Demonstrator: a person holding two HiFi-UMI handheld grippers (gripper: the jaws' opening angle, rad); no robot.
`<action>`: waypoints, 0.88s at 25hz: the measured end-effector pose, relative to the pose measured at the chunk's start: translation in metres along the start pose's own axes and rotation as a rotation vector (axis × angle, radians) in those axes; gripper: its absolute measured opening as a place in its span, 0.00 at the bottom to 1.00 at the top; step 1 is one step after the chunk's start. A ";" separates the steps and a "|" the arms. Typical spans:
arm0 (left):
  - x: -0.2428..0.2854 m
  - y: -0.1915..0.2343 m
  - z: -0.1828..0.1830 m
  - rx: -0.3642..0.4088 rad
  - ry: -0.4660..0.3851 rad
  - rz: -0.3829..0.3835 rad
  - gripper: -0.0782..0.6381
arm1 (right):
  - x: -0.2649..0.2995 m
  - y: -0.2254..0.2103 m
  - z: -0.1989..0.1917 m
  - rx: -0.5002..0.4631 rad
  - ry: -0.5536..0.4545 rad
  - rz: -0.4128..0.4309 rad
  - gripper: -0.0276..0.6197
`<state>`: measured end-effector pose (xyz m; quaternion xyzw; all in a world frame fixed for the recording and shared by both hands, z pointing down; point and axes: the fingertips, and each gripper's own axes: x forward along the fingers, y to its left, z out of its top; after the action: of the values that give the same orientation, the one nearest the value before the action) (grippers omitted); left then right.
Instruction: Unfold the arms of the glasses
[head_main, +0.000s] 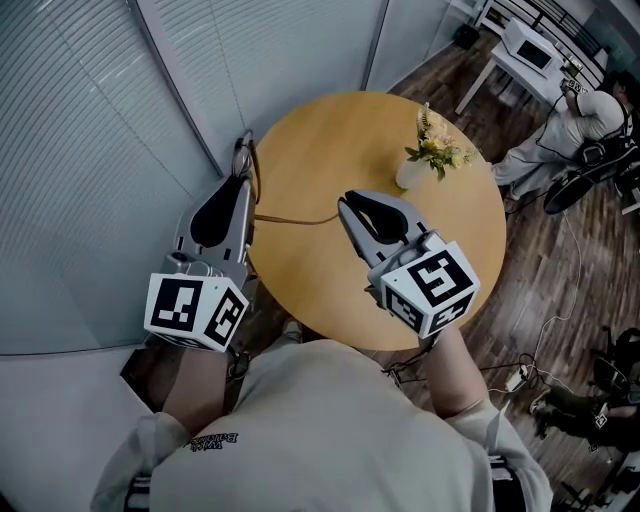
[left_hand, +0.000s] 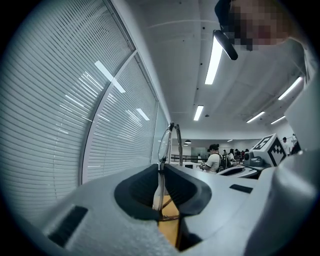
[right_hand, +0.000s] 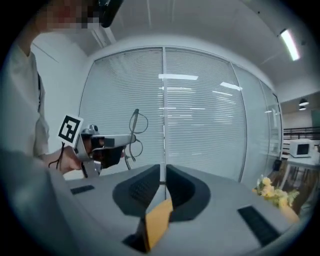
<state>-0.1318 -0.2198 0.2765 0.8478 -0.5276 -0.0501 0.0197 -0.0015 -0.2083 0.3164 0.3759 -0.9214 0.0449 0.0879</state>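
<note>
Your pale grey sweatshirt (head_main: 330, 430) is filling the bottom of the head view. Just beyond it you are holding both grey grippers out, their black-and-white marker cubes turned toward you. Your left gripper (head_main: 245, 185) is sitting at the left rim of the round yellow wooden tabletop (head_main: 330, 130), and its jaws are clamping the thin wire-rimmed glasses (left_hand: 165, 142) at the frame. The lenses are standing upright past the jaw tips. One slim brown arm of the glasses (head_main: 295, 220) is stretching sideways across the tabletop to your right gripper (head_main: 345, 205), whose jaws are pressing together on its end with only a narrow slit showing. Farther across the tabletop, a small white vase of yellow flowers (head_main: 412, 172) is standing near the far right edge, well apart from both grippers. Beyond that, a person (head_main: 580, 120) is sitting near a white side table (head_main: 530, 55).
</note>
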 end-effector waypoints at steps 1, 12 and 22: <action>0.001 0.000 -0.001 -0.001 0.001 -0.003 0.18 | 0.000 0.001 -0.005 0.006 0.010 0.002 0.10; 0.006 -0.001 -0.008 0.005 0.023 -0.020 0.18 | 0.002 0.007 -0.033 0.032 0.050 0.031 0.10; 0.002 -0.008 -0.014 0.052 0.042 -0.021 0.18 | -0.023 0.020 0.036 -0.204 -0.085 -0.006 0.11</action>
<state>-0.1221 -0.2178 0.2901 0.8545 -0.5191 -0.0185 0.0081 -0.0042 -0.1834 0.2759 0.3692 -0.9230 -0.0653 0.0868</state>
